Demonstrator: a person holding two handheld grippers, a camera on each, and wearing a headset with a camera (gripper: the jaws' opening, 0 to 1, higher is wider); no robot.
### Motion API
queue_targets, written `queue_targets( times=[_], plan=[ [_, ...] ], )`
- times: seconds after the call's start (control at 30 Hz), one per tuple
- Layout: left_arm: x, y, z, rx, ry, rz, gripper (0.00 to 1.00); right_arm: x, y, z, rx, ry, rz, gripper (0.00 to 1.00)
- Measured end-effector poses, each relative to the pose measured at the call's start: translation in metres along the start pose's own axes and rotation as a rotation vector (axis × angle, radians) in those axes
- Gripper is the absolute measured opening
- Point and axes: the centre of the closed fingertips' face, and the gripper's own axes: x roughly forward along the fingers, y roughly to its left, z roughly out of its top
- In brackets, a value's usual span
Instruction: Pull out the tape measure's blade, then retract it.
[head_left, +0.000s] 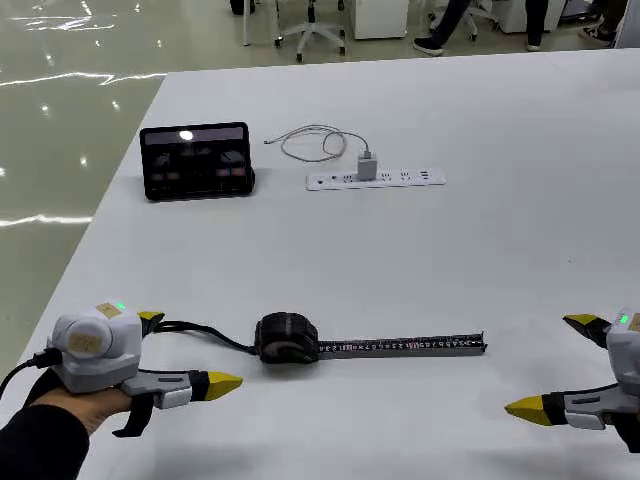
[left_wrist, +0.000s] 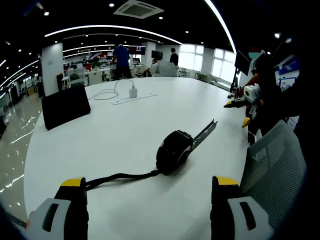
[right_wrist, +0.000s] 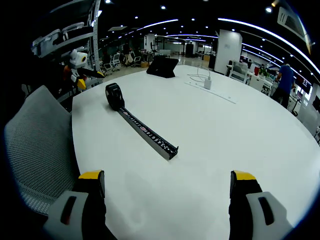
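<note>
Black and rubbery, the tape measure (head_left: 287, 338) lies on the table (head_left: 400, 250) between my left tongs (head_left: 188, 350) and right tongs (head_left: 552, 364), its blade (head_left: 405, 346) out toward the right ones. Both tongs are wide apart, holding nothing. It looks chunky and easy to pinch, but the thin blade looks springy, so I'd grab its end.

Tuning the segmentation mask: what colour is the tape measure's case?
The tape measure case is black, with a black strap; it shows best in the left gripper view.

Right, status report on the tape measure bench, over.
Left gripper open, right gripper open, both empty. Tape measure on table between them, blade out. Tablet and power strip far off, path clear.
</note>
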Motion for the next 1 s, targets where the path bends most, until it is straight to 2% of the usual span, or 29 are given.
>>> queue_targets(
  times=[0.07,0.2,0.3,0.4,0.6,0.8,1.0],
  plan=[
    [-0.007,-0.004,-0.001,-0.011,-0.023,-0.003,1.0,-0.004,0.002,0.0,-0.008,-0.014,-0.007,1.0],
    [-0.016,-0.008,-0.009,-0.021,-0.002,-0.012,1.0,-0.009,0.011,0.0,-0.005,-0.042,-0.006,1.0],
    [-0.024,-0.014,-0.009,-0.006,-0.011,-0.016,1.0,-0.013,0.012,-0.002,0.018,-0.051,-0.014,1.0],
    [-0.031,-0.018,-0.014,0.007,-0.01,-0.004,1.0,-0.019,0.015,-0.005,0.021,-0.054,-0.019,1.0],
    [-0.037,-0.019,-0.026,-0.024,-0.002,0.003,1.0,-0.028,0.02,-0.01,0.016,-0.046,-0.016,1.0],
    [-0.044,-0.02,-0.02,-0.023,-0.018,0.017,1.0,-0.038,0.025,-0.016,0.009,-0.047,-0.025,1.0],
    [-0.043,-0.02,-0.024,-0.023,-0.009,0.011,1.0,-0.044,0.024,-0.021,0.014,-0.044,-0.037,1.0]
  ],
)
